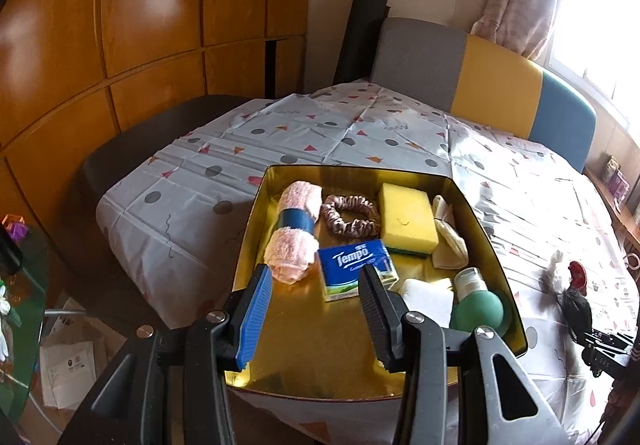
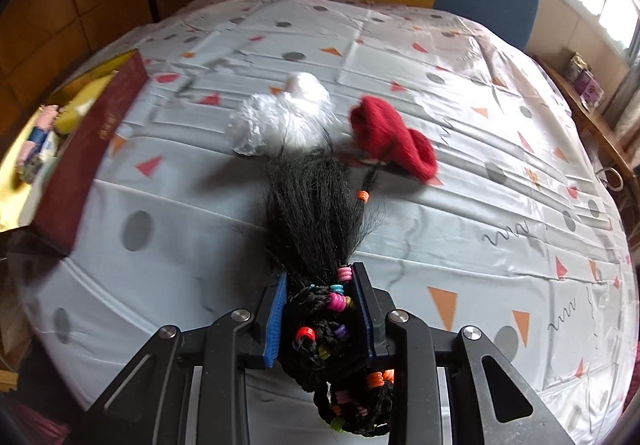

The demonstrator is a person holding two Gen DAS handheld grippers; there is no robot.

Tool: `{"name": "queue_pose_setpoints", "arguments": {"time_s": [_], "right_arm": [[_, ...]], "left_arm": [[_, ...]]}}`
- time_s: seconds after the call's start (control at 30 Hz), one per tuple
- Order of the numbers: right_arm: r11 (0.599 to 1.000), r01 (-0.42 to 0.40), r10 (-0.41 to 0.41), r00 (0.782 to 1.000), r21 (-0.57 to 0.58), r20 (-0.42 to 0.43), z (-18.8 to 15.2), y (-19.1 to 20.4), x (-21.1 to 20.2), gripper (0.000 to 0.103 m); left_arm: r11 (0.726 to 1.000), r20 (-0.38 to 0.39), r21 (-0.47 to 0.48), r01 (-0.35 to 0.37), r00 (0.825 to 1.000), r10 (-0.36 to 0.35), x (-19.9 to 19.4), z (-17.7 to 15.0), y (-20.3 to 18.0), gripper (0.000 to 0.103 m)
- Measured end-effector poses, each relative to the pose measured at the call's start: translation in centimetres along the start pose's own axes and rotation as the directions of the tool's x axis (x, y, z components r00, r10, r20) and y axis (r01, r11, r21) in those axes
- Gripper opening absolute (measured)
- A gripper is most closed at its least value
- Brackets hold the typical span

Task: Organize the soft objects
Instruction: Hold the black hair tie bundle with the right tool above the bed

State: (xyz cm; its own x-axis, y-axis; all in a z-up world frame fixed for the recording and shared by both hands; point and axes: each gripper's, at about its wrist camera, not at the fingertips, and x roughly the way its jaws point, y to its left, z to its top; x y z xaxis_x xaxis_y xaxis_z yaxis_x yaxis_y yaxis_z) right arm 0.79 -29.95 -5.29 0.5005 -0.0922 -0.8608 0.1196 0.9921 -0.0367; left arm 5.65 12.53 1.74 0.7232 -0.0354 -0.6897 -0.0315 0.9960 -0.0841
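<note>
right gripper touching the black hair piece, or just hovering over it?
Touching. The right wrist view shows the right gripper with both fingers pressed against the black hair piece, its beaded braids bunched between them.

One sponge, one scrunchie (pink)

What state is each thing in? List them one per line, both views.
left gripper: jaws open, holding nothing, above the tin
right gripper: jaws shut on the black hairpiece
black hairpiece: gripped at its beaded end, loose hair trailing on the tablecloth
gold tin: lidless, holding items
pink towel: rolled, banded blue, in the tin
green bottle: capped, in the tin
red knit: loose on the tablecloth
</note>
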Motion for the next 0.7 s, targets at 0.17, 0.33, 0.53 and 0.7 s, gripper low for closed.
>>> {"name": "queue_pose_setpoints", "arguments": {"time_s": [0.17, 0.33, 0.53, 0.7], "right_arm": [[0.999, 0.034, -0.035, 0.998, -0.016, -0.055, 0.1, 0.5, 0.0, 0.031], [0.996, 0.076, -0.074, 0.996, 0.050, -0.045, -0.6, -1.7, -1.6, 0.031], [0.994, -0.018, 0.013, 0.999, 0.112, 0.047, -0.1, -0.7, -4.2, 0.030], [0.993, -0.121, 0.121, 0.988, -0.007, 0.097, 2.6, 3.7, -4.8, 0.031]], "left_arm": [[1.000, -0.027, -0.013, -0.013, 1.000, 0.013, 0.6, -0.4, 1.0, 0.045], [0.999, -0.056, -0.034, -0.006, 0.998, 0.004, 1.6, -1.4, 1.3, 0.045], [1.000, -0.076, -0.023, -0.006, 0.997, 0.004, 2.1, -1.7, 1.0, 0.045], [0.999, -0.101, -0.030, -0.016, 0.995, 0.013, 2.8, -2.0, 1.0, 0.045]]}}
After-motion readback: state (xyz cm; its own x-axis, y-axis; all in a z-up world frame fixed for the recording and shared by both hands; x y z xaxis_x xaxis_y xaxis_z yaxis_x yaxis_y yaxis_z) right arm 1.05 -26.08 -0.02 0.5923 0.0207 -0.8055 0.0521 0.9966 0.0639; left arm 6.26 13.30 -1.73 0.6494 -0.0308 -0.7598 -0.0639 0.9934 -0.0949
